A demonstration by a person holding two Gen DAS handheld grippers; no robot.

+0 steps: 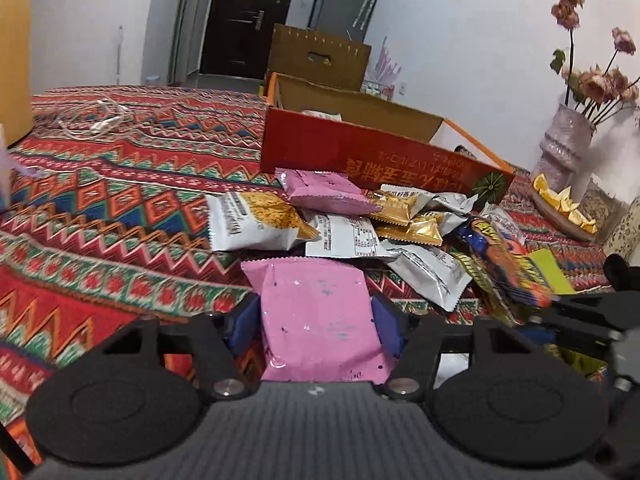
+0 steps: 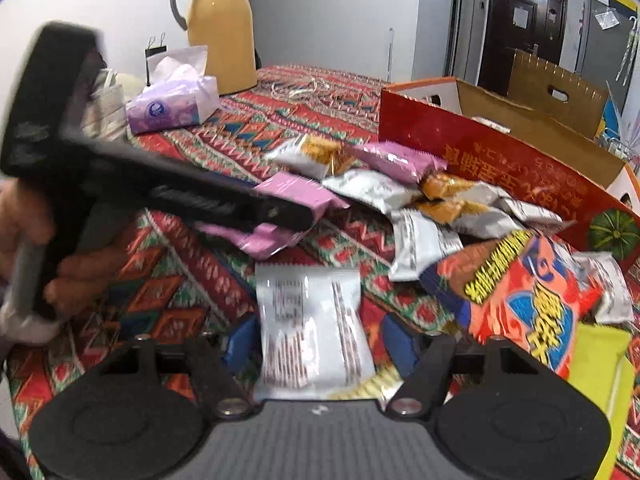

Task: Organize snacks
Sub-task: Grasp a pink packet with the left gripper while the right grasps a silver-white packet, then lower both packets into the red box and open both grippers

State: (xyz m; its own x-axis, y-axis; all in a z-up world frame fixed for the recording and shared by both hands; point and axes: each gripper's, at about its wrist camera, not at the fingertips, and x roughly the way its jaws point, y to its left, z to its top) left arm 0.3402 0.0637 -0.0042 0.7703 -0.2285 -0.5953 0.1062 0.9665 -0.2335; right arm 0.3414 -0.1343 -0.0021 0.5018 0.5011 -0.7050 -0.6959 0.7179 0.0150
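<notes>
The left gripper [image 1: 318, 316] pinched a pink packet [image 1: 320, 320] at six o'clock of the snack pile [image 1: 384, 224]; the right gripper's [image 2: 316, 344] fingers [image 2: 240, 340] flanked a white packet [image 2: 312, 328], contact unclear.

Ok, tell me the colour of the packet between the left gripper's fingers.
Pink packet, clearest in the left wrist view.

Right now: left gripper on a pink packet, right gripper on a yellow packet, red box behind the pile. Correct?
One error: the right gripper closes on a white packet, not yellow, per the right wrist view. The left gripper does hold the pink packet, red box behind.
</notes>
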